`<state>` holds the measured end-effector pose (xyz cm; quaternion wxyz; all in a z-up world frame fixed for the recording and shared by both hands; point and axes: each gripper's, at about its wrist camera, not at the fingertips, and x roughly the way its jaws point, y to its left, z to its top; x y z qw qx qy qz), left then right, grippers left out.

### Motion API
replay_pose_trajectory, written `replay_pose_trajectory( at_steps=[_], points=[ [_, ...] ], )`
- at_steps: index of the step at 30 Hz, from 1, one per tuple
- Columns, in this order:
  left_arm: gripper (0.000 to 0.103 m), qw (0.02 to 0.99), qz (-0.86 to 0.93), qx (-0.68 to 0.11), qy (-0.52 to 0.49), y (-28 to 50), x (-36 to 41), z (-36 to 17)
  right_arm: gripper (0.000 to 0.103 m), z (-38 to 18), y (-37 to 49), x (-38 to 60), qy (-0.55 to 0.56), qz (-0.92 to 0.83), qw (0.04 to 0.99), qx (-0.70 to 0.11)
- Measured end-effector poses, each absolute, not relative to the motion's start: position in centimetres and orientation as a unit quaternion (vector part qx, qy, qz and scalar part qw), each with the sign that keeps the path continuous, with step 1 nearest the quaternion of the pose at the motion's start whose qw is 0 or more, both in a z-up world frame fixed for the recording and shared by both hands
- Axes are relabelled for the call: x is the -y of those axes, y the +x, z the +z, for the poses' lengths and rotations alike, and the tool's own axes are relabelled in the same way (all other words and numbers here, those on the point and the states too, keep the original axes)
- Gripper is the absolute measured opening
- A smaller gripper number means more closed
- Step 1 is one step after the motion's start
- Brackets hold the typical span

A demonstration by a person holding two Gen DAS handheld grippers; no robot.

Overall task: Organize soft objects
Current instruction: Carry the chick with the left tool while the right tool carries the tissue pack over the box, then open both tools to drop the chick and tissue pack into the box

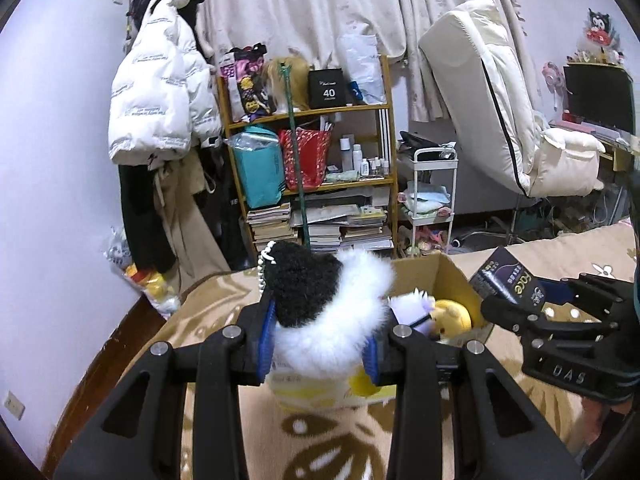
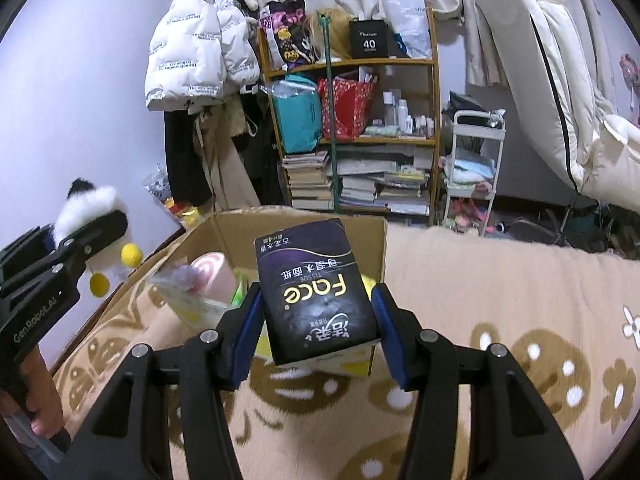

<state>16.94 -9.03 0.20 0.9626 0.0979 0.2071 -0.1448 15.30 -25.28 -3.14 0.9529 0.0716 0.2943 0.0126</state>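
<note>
Carry step: left tool [image 1: 318, 350] clamps plush toy [image 1: 324, 304], right tool [image 2: 316, 336] grips tissue pack [image 2: 318, 292]. Next: lower both into cardboard box [image 2: 304, 222], release.

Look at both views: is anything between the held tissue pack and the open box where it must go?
Nothing visible blocks it. The tissue pack, held in the right claw, hangs above the near edge of the box, whose top is open. Toys lie inside the box, but there is room above them.
</note>
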Motion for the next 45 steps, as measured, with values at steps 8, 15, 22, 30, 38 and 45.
replay_pose_trajectory(
  at_steps=[8,15,22,30,38,45],
  points=[
    [0.034,0.963,-0.148,-0.206,0.089,20.1,10.1,-0.6,0.057,-3.6,17.9,25.1,0.075,0.025,0.963,-0.259],
    [0.035,0.956,-0.151,-0.241,0.075,22.6,10.5,-3.4,0.057,-5.8,19.7,25.4,0.089,0.026,0.954,-0.287],
    [0.037,0.939,-0.171,-0.291,0.067,23.9,10.5,-5.5,0.058,-7.2,20.6,26.1,0.102,0.036,0.945,-0.309],
    [0.068,0.949,-0.145,-0.265,0.084,23.0,10.1,-4.9,0.07,-6.7,20.2,26.1,0.102,0.033,0.945,-0.309],
    [0.086,0.955,-0.129,-0.244,0.112,21.0,9.9,-3.7,0.092,-5.3,18.2,26.5,0.1,0.013,0.952,-0.29],
    [0.097,0.957,-0.123,-0.237,0.114,18.0,8.7,-1.9,0.101,-3.3,16.1,26.7,0.086,0.001,0.957,-0.277]
  ],
)
